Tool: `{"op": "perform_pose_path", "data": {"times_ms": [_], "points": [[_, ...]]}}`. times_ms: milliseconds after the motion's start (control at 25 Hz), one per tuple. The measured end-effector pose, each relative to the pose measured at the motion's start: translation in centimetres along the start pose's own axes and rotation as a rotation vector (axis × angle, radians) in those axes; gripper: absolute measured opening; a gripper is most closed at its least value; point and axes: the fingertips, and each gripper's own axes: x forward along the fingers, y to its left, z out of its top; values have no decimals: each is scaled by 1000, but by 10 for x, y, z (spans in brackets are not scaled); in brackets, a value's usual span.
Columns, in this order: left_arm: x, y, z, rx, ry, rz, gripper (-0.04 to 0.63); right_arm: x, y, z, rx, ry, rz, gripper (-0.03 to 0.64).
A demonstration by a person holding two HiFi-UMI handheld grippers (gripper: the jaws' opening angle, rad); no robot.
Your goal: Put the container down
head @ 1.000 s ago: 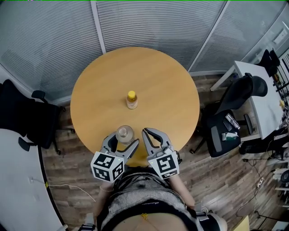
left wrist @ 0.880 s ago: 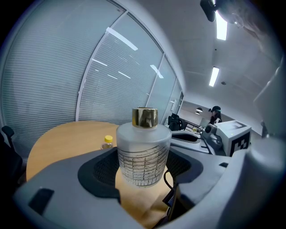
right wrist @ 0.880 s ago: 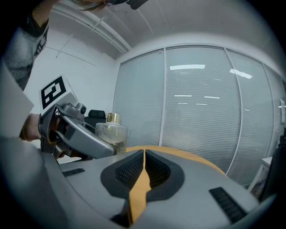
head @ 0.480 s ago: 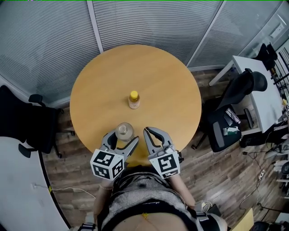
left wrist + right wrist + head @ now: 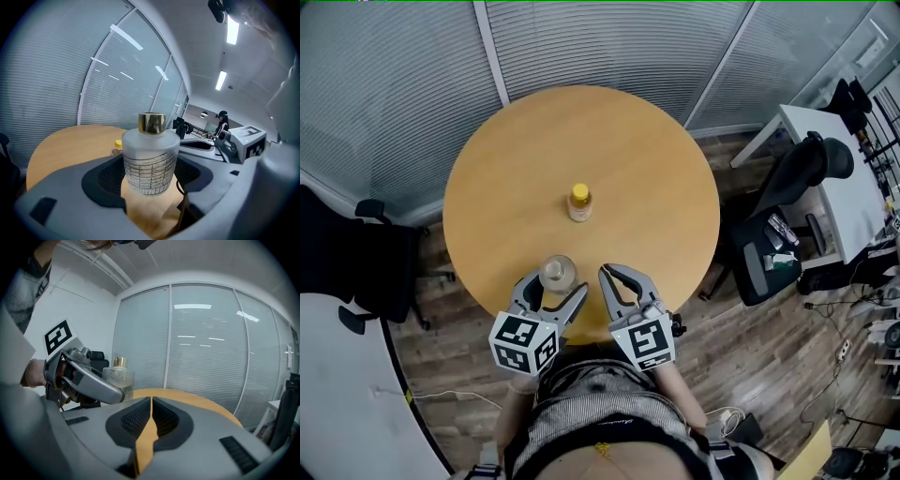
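Clamped left claw [image 5: 553,289] on the frosted bottle [image 5: 559,274], upright at the near edge of the table [image 5: 637,169], likely for a steady set-down, well apart from the yellow-capped bottle [image 5: 578,202]; held right claw [image 5: 614,275] closed, empty, just right, out of the way.

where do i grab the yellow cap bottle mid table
Grip the bottle by its body, just below the yellow cap. It stands upright and alone at the table's middle, so come in level from the near edge, a jaw on each side; the body looks wider than the cap.
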Motion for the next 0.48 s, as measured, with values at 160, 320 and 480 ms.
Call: {"op": "perform_pose_path", "data": {"times_ms": [160,320,480], "points": [[-3,0,-3,-10,-3,14,327,0,3,2,-7,-3,18,25],[-1,0,-4,-12,-5,47,327,0,1,1,-17,-5,44,25],[5,-5,0,-10,-10,74,327,-2,-6,0,-25,-9,73,25]]}}
